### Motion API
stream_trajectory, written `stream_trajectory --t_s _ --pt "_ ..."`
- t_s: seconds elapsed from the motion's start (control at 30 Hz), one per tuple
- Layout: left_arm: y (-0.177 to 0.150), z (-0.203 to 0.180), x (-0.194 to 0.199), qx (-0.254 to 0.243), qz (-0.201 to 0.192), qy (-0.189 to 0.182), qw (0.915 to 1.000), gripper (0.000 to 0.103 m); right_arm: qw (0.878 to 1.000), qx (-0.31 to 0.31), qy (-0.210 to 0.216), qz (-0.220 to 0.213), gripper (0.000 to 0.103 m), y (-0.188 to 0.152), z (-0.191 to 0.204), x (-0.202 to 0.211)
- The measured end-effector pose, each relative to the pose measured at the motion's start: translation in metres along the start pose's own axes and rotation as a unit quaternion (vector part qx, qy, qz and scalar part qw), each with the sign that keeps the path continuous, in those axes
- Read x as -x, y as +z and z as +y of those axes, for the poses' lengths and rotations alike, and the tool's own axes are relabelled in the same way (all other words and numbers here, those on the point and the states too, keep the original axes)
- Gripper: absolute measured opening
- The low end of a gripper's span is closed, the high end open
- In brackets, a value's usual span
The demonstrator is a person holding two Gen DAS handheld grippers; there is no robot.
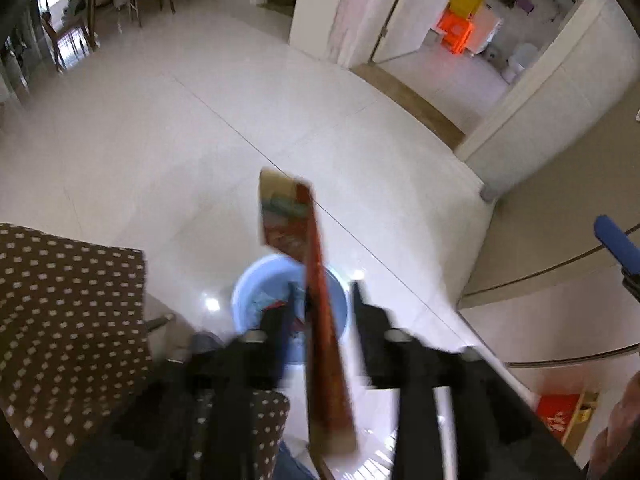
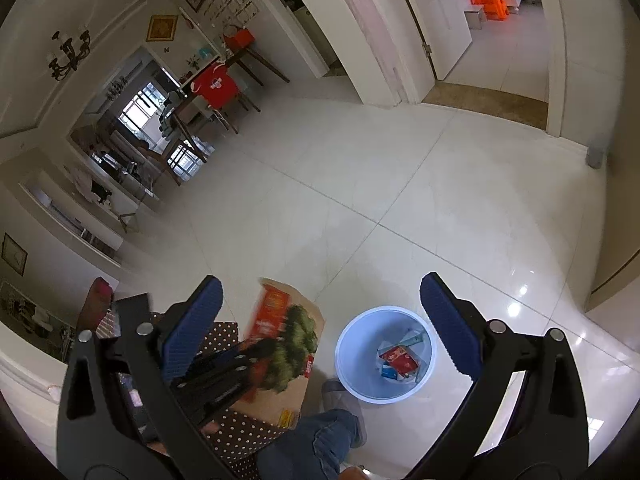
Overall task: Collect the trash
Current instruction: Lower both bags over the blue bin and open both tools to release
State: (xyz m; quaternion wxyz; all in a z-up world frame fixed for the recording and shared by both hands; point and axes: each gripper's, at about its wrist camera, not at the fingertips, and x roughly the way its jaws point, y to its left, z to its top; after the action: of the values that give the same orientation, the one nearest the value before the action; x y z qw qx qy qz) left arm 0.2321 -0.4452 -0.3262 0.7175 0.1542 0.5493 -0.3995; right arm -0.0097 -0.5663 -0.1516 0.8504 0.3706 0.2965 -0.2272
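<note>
My left gripper (image 1: pixel 320 300) is blurred and holds a flattened red and brown cardboard box (image 1: pixel 316 280) edge-on between its fingers, above a light blue bin (image 1: pixel 248 292) on the floor. In the right wrist view the same box (image 2: pixel 288 332) shows its printed face, held by the left gripper (image 2: pixel 240 360), left of the bin (image 2: pixel 352 344), which holds several wrappers and small cartons (image 2: pixel 400 360). My right gripper (image 2: pixel 320 320) is open and empty, high above the bin.
A brown polka-dot cloth covers a table (image 1: pixel 68 312) at the left, also in the right wrist view (image 2: pixel 240 436). The person's jeans leg and slipper (image 2: pixel 340 400) stand beside the bin. White tiled floor (image 2: pixel 400 180) stretches to doorways, chairs and an orange stool (image 1: pixel 456 32).
</note>
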Motion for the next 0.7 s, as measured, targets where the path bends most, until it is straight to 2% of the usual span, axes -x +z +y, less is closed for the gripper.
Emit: stream_trajectory --t_s 0.07,0.2,0.3,0.4,0.57,0.7 --pt "0.003 0.002 -0.003 0.006 -0.002 0.011 0.9999 0.077 1.000 0.000 -0.002 -0.001 0.097 0.000 -0.001 0.001" --pt "0.006 0.006 0.008 0.012 -0.012 -0.005 0.9998 0.078 1.000 0.002 -0.001 0.003 0.097 -0.003 0.003 -0.003" --pt "0.001 0.006 0.033 0.014 -0.035 -0.005 0.9993 0.081 1.000 0.007 0.002 0.005 0.097 -0.007 0.009 -0.002" --pt "-0.006 0.007 0.069 0.016 -0.072 0.004 0.9973 0.086 1.000 0.014 0.003 0.000 0.097 -0.009 0.017 0.002" --pt "-0.022 0.005 0.126 0.016 -0.128 0.017 0.9915 0.086 0.999 0.027 0.013 -0.019 0.097 -0.011 0.037 0.015" --pt "-0.039 0.003 0.170 0.020 -0.174 0.031 0.9841 0.087 0.996 0.068 0.023 -0.048 0.097 -0.016 0.066 0.029"
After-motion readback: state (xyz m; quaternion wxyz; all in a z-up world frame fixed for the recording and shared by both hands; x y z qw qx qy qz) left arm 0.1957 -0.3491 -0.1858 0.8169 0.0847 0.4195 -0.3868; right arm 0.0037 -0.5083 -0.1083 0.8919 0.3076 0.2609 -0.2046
